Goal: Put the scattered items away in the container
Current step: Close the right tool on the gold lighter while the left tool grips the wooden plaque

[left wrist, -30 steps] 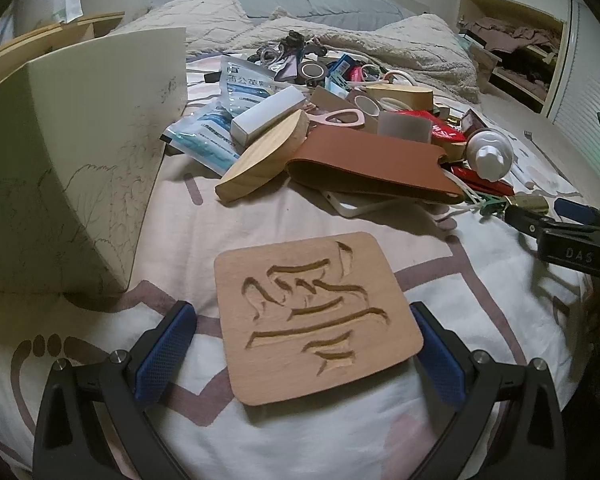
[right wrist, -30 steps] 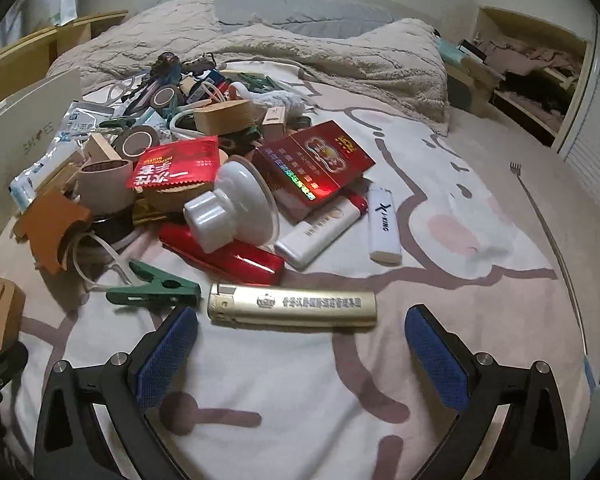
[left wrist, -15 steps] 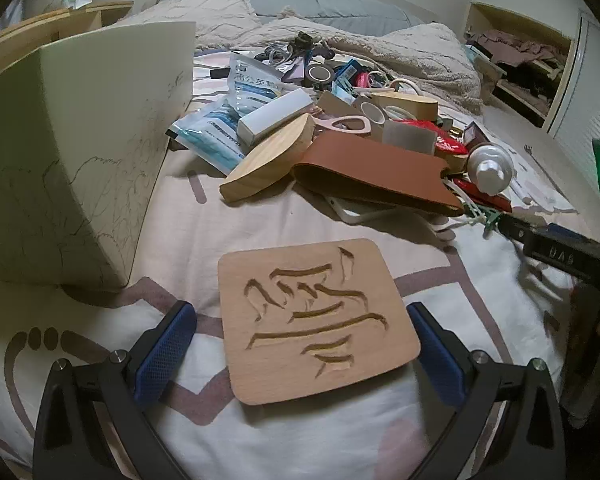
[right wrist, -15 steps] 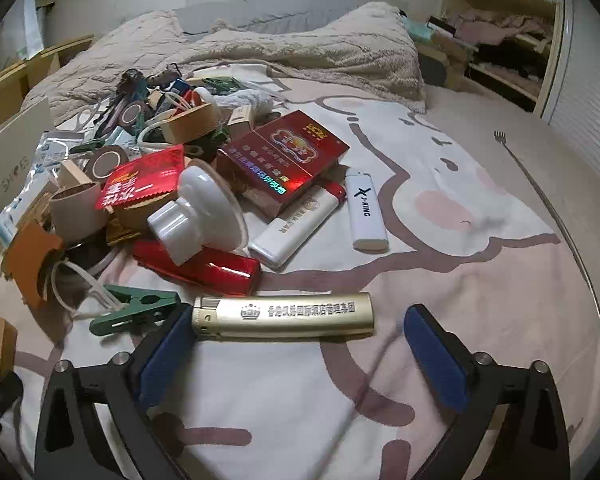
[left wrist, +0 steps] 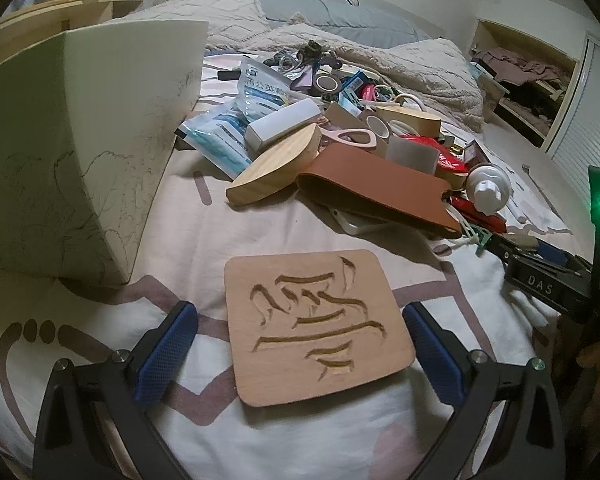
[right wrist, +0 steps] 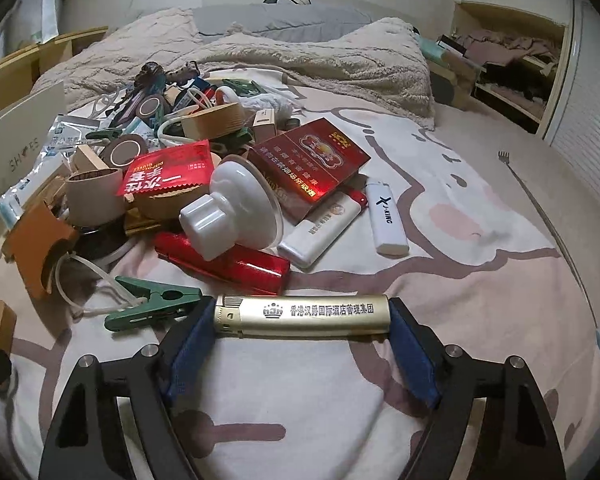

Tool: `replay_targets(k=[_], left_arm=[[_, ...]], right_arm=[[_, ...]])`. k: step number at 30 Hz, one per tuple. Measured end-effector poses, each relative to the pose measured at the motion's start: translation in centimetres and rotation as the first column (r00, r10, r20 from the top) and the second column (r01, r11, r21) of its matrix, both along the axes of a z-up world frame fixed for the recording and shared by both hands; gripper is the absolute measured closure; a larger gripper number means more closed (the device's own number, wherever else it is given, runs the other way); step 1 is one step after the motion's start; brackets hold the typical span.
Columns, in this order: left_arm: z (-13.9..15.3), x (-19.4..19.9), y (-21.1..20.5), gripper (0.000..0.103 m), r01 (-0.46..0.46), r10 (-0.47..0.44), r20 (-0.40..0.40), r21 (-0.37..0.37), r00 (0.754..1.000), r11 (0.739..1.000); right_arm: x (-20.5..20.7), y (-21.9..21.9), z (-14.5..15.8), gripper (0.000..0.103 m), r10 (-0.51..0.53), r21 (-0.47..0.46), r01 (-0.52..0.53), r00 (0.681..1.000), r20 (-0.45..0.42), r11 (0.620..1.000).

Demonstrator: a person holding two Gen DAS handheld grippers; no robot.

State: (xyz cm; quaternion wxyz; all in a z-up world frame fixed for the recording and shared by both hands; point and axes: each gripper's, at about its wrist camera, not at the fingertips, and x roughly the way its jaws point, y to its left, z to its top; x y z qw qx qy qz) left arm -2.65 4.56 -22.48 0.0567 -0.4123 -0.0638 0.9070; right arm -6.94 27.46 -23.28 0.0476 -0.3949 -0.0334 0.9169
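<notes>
Gold lighter [right wrist: 302, 316] lies crosswise on the bed near its front edge, long axis spanning the right gripper [right wrist: 300, 344]; its fingers [right wrist: 192, 344], just closing, touch both ends; left gripper [left wrist: 300, 356] stands open around the wooden coaster [left wrist: 318, 326].

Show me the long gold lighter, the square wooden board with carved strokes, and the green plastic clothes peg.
Long gold lighter [right wrist: 302, 317], right wrist view, middle of its printed side.
Square wooden carved board [left wrist: 318, 326], left wrist view, centre of its carved face.
Green plastic clothes peg [right wrist: 152, 305], right wrist view, mid-body.
</notes>
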Motion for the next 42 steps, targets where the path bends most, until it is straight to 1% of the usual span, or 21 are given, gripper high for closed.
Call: replay_targets(k=[4, 8, 12, 14, 16, 19, 22, 28, 35, 36, 37, 38, 42], left_arm=[[0.0, -0.5, 0.1, 0.001, -0.022, 0.022, 0.005, 0.001, 1.000, 1.000], [0.0, -0.9, 0.4, 0.001, -0.044, 0.044, 0.015, -0.016, 0.999, 0.999], [0.2, -0.7, 0.4, 0.001, -0.003, 0.005, 0.033, -0.044, 0.999, 0.999], [0.2, -0.3, 0.4, 0.001, 0.013, -0.010, 0.041, -0.073, 0.999, 0.997], [0.2, 0.2, 0.4, 0.001, 0.007, -0.003, 0.038, -0.106, 0.999, 0.994], [0.2, 0.7, 0.4, 0.001, -0.004, 0.008, 0.036, -0.126, 0.999, 0.992], [0.3, 0.8, 0.2, 0.001, -0.010, 0.015, 0.038, -0.125, 0.999, 0.992], [0.3, 0.6, 0.3, 0.001, 0.008, -0.005, 0.024, -0.135, 1.000, 0.991], [0.3, 0.0, 0.4, 0.001, 0.019, -0.017, 0.017, -0.106, 1.000, 0.994], [0.3, 0.0, 0.4, 0.009, 0.025, -0.023, 0.015, -0.101, 1.000, 0.995], [0.3, 0.0, 0.4, 0.013, 0.030, -0.029, 0.012, -0.102, 1.000, 0.994], [0.4, 0.0, 0.5, 0.014, 0.034, -0.033, 0.009, -0.104, 0.999, 0.994], [0.6, 0.3, 0.8, 0.027, 0.060, -0.062, -0.011, -0.117, 0.998, 0.991]], right_arm=[[0.0, -0.3, 0.0, 0.019, -0.010, 0.017, 0.010, 1.000, 0.000, 1.000], [0.0, -0.5, 0.0, 0.019, -0.015, 0.026, 0.015, 1.000, -0.004, 1.000], [0.0, -0.4, -0.1, 0.019, -0.015, 0.024, 0.015, 1.000, -0.008, 1.000], [0.0, -0.4, -0.1, 0.019, -0.015, 0.024, 0.016, 1.000, -0.009, 1.000], [0.0, -0.4, -0.2, 0.019, -0.015, 0.025, 0.015, 1.000, -0.009, 1.000], [0.0, -0.4, -0.2, 0.019, -0.015, 0.027, 0.015, 1.000, -0.009, 1.000], [0.0, -0.4, -0.2, 0.019, -0.015, 0.026, 0.015, 1.000, -0.009, 1.000], [-0.1, -0.4, -0.2, 0.019, -0.016, 0.018, 0.016, 1.000, -0.006, 1.000], [0.0, -0.4, -0.2, 0.019, -0.021, 0.007, 0.021, 1.000, -0.004, 1.000], [0.0, -0.3, -0.2, 0.019, -0.020, 0.002, 0.020, 1.000, -0.004, 1.000], [0.0, -0.2, -0.1, 0.019, -0.019, -0.002, 0.019, 1.000, -0.003, 1.000], [0.0, -0.2, -0.1, 0.019, -0.020, -0.006, 0.020, 1.000, -0.003, 1.000], [0.0, -0.3, 0.0, 0.020, -0.023, 0.001, 0.023, 1.000, -0.005, 1.000]])
